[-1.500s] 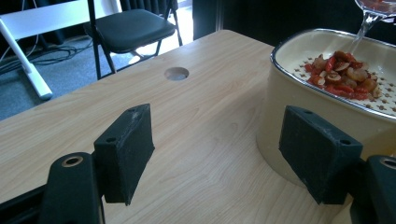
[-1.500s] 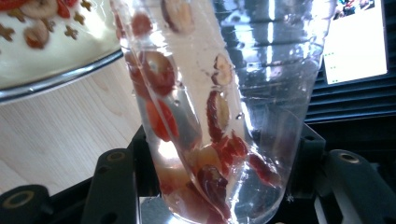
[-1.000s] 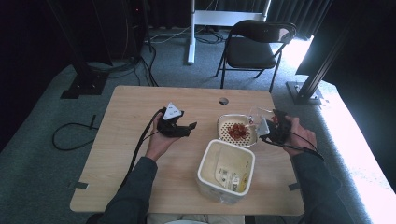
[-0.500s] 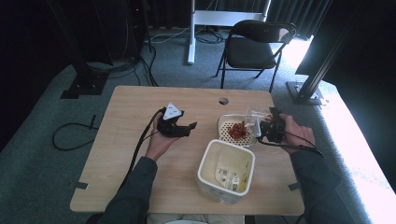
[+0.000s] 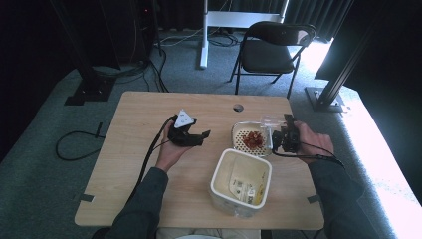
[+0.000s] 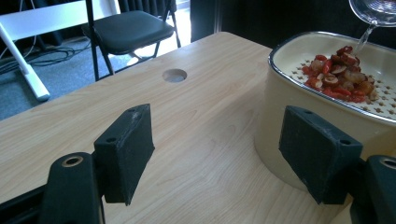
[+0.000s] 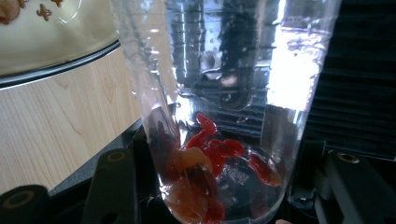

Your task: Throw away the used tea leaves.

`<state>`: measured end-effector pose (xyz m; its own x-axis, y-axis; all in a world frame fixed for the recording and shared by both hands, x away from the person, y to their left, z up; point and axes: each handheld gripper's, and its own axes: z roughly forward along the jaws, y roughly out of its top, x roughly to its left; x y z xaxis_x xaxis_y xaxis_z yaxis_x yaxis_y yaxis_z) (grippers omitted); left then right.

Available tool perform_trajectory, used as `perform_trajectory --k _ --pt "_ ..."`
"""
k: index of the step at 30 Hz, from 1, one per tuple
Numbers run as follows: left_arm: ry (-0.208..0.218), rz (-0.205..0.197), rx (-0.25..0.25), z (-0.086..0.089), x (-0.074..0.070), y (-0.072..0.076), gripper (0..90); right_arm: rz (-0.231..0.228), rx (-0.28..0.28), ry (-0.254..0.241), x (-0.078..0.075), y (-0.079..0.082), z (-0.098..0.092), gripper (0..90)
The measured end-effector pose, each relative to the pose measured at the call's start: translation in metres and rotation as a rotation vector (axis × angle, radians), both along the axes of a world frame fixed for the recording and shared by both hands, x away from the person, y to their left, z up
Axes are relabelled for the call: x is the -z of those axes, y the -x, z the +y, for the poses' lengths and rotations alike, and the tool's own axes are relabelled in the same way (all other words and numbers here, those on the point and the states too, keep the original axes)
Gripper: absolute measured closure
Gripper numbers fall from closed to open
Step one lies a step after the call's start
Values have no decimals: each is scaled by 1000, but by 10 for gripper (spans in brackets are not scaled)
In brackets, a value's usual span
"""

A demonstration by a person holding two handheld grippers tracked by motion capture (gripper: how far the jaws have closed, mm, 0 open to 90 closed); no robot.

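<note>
A cream strainer bowl (image 5: 238, 130) stands on the wooden table with red fruit pieces (image 5: 254, 139) in it. My right gripper (image 5: 283, 134) is shut on a clear plastic cup (image 5: 271, 122), tipped over the bowl's right side. Up close the cup (image 7: 224, 70) sits between the jaws of the right gripper (image 7: 219, 186), with several red and orange pieces (image 7: 210, 154) in its bottom. A thin stream of liquid (image 6: 364, 35) falls from the cup (image 6: 376, 9) onto the fruit (image 6: 338, 70). My left gripper (image 5: 201, 137) rests left of the bowl; in its own view the left gripper (image 6: 217, 158) is open and holds nothing.
A tall white tub (image 5: 219, 169) stands open at the front, just below the bowl. A round hole (image 5: 238, 107) is in the table's far edge. A black folding chair (image 5: 273, 50) stands behind the table. Cables trail off the left side.
My right gripper has edged slightly left with the cup, closer over the bowl. The left gripper has stayed put.
</note>
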<state>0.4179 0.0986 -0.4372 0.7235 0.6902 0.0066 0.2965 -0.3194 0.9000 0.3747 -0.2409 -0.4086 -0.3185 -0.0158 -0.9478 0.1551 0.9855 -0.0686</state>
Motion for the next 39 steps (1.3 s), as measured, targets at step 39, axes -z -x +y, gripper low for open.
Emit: perform_trajectory --k 39 --pt "8 1 4 -3 1 0 266 20 -38 36 8 3 13 440"
